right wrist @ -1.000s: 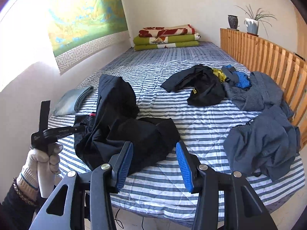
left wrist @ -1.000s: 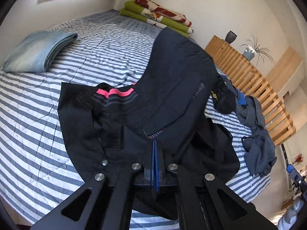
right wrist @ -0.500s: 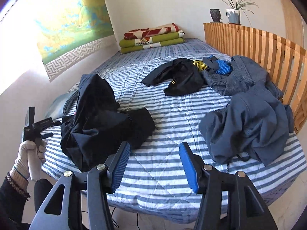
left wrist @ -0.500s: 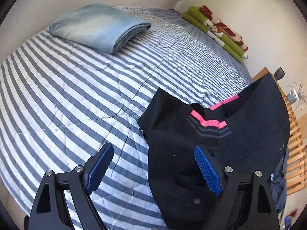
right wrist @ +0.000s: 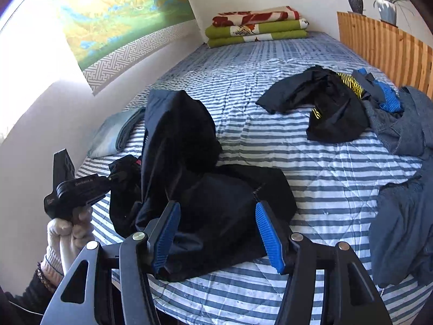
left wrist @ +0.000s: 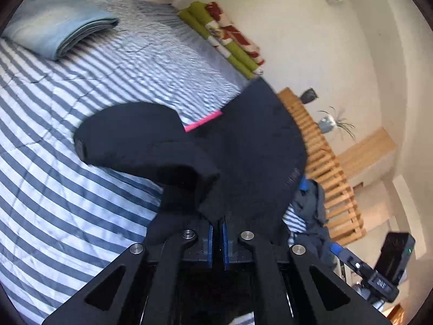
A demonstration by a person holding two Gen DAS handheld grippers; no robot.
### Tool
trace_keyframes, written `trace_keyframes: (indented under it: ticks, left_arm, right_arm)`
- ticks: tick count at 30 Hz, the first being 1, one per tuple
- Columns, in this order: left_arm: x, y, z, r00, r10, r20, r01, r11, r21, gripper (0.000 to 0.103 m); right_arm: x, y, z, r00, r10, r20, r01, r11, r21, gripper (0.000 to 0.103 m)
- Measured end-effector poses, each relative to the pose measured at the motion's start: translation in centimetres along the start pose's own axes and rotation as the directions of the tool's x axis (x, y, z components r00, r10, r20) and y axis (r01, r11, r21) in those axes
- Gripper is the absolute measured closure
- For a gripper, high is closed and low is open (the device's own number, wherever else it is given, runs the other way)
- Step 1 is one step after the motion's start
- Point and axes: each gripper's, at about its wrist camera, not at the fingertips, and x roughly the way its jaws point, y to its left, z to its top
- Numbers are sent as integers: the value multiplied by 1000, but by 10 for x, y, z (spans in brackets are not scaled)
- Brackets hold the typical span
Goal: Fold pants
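Left gripper (left wrist: 217, 226) clamped on a fold of the black pants (left wrist: 243, 146). Right gripper (right wrist: 217, 233), jaws opening, pads clear of the pants beneath, above the bed (right wrist: 338, 176).

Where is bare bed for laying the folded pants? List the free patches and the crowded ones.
Free: the striped bedspread between the black pants and the stacked green blankets; also the strip between the pants and the black-and-yellow garment. Crowded: the side along the wooden slat rail, heaped with grey-blue clothes.
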Motion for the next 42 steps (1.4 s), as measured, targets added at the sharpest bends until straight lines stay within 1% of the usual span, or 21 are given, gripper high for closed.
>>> trace_keyframes:
  ticks: [2, 4, 6, 9, 12, 13, 14, 15, 16, 19, 21, 24, 25, 27, 30, 31, 32, 33, 38, 40, 42]
  left_arm:
    - [6, -28, -26, 999, -19, -43, 21, 999, 36, 100]
    - [17, -52, -51, 994, -43, -104, 53, 994, 98, 100]
    - [26, -77, -76, 990, -10, -140, 38, 980, 197, 100]
    - [38, -98, -101, 985, -28, -167, 65, 974, 219, 100]
    - [45, -117, -122, 985, -26, -171, 72, 959, 273, 99]
    - [47, -120, -127, 984, -18, -175, 69, 953, 294, 94]
    - [46, -125, -133, 982, -13, -187, 72, 948, 311, 81]
    - [42, -130, -138, 979, -22, -203, 88, 942, 325, 73]
    - [35, -133, -141, 976, -31, -214, 103, 936, 338, 61]
    - [2, -136, -144, 977, -29, -210, 109, 917, 383, 48]
    - [-25, -129, -142, 984, -1, -177, 74, 911, 405, 48]
    - [-58, -106, -129, 992, 58, -113, -10, 923, 384, 48]
    - [-70, -102, -131, 993, 84, -85, -45, 924, 379, 48]
    - [-80, -88, -114, 990, 135, -40, -113, 930, 351, 48]
    - [-95, -60, -89, 988, 153, 6, -148, 950, 273, 48]
    - [-96, -50, -78, 986, 165, 24, -166, 951, 261, 48]
    - [-98, -44, -73, 982, 183, 40, -188, 949, 253, 48]
    - [-102, -39, -67, 980, 194, 50, -201, 948, 246, 48]
    - [-89, -8, -44, 973, 225, 51, -231, 948, 221, 48]
    - [-79, -7, -32, 972, 231, 44, -235, 944, 233, 48]
    - [-67, -11, -19, 972, 232, 34, -233, 937, 261, 48]
  right_arm:
    - [3, 7, -8, 1000, 11, 10, -11, 1000, -24, 49]
    - [10, 11, -15, 999, 23, -43, -23, 1000, 1, 49]
    - [9, 14, -21, 995, 80, -53, -80, 997, 10, 49]
    - [0, 17, -27, 997, 82, -13, -82, 996, 20, 48]
    - [-9, 16, -28, 991, 137, 2, -137, 989, 49, 44]
    - [-11, 15, -26, 988, 152, 3, -152, 987, 45, 42]
    - [-11, 16, -24, 987, 160, -1, -160, 986, 36, 38]
    - [-10, 16, -21, 987, 160, -5, -160, 987, 29, 38]
    - [-8, 16, -18, 988, 156, -10, -155, 988, 25, 38]
    - [7, 21, -10, 982, 182, -47, -182, 983, 3, 38]
    - [18, 28, -8, 987, 146, -59, -148, 989, -19, 38]
    - [36, 38, -5, 993, 101, -66, -104, 993, -51, 38]
    - [43, 41, -4, 993, 96, -67, -100, 994, -53, 37]
    - [60, 48, -1, 993, 92, -80, -97, 993, -62, 37]
    - [85, 59, 2, 993, 52, -103, -61, 994, -85, 37]
    - [93, 60, 2, 992, 45, -116, -56, 994, -91, 41]
    - [98, 60, 2, 991, 45, -127, -57, 994, -91, 65]
    - [101, 58, 3, 989, 46, -141, -59, 994, -87, 97]
    - [80, 30, 9, 990, 59, -125, -64, 997, -40, 100]
    - [62, 12, 14, 991, 78, -108, -78, 997, 0, 100]
    - [41, -10, 20, 996, 60, -68, -58, 998, 27, 100]
